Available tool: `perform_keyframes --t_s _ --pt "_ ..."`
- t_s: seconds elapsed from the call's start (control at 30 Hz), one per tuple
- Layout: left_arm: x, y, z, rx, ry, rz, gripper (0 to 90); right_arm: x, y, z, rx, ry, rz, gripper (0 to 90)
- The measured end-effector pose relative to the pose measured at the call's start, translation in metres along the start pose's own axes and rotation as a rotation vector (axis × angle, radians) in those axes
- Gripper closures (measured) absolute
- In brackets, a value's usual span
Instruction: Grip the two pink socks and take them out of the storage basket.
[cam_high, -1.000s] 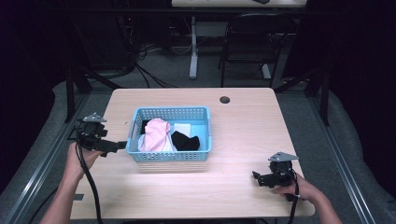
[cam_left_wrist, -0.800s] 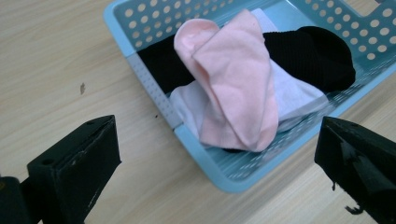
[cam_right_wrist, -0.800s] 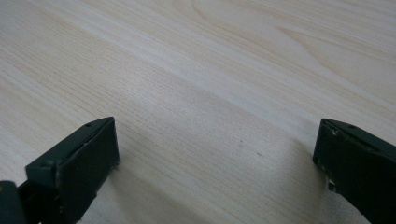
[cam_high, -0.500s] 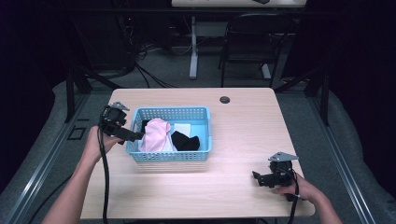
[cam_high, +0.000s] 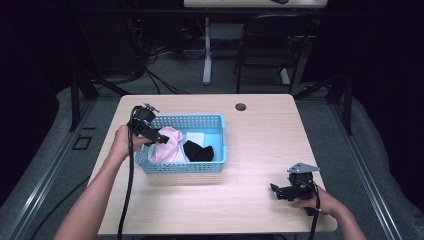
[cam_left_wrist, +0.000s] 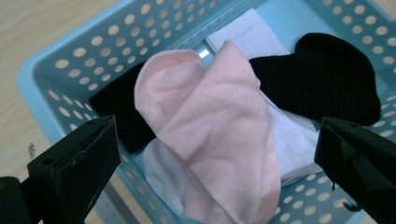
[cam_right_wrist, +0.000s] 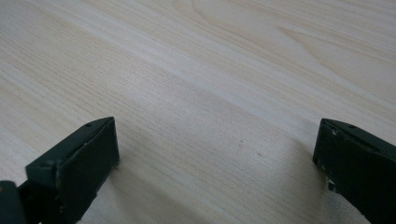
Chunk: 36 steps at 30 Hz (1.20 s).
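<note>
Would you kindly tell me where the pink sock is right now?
The pink sock lies in the left half of the blue basket, atop white fabric beside the black sock, beneath the open left tool.

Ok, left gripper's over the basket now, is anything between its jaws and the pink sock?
Nothing visible. The left gripper hangs open above the pink sock, which lies on top of the pile in the blue basket, clear of the black sock.

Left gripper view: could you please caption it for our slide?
Open left gripper poised over a pale pink sock in a perforated blue plastic basket.
</note>
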<state>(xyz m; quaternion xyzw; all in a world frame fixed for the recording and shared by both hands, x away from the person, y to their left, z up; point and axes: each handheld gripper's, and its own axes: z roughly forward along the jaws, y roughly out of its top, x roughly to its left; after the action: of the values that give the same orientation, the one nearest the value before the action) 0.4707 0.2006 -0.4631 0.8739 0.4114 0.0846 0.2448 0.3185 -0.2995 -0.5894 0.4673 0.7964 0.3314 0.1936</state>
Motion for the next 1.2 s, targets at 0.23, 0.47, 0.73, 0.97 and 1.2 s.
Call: perform_keyframes --t_s 0.23,0.47,0.73,0.97,1.2 --pt "0.002 0.005 0.021 0.054 0.021 -0.010 2.5 0.000 0.000 0.000 -0.001 0.003 0.001 0.0" --pt "-0.003 0.006 0.035 0.111 0.054 -0.017 3.9 0.000 0.000 0.000 -0.001 0.003 0.001 0.0" --pt "-0.008 0.002 0.051 0.128 0.047 -0.036 14.0 0.000 0.000 0.000 -0.001 0.003 0.001 0.0" --pt "-0.016 0.000 0.053 0.139 0.056 -0.004 39.3 0.000 0.000 0.000 -0.001 0.003 0.002 0.0" --pt "-0.017 -0.003 0.045 0.111 0.054 0.019 69.6 0.000 0.000 0.000 -0.001 0.003 0.001 0.0"
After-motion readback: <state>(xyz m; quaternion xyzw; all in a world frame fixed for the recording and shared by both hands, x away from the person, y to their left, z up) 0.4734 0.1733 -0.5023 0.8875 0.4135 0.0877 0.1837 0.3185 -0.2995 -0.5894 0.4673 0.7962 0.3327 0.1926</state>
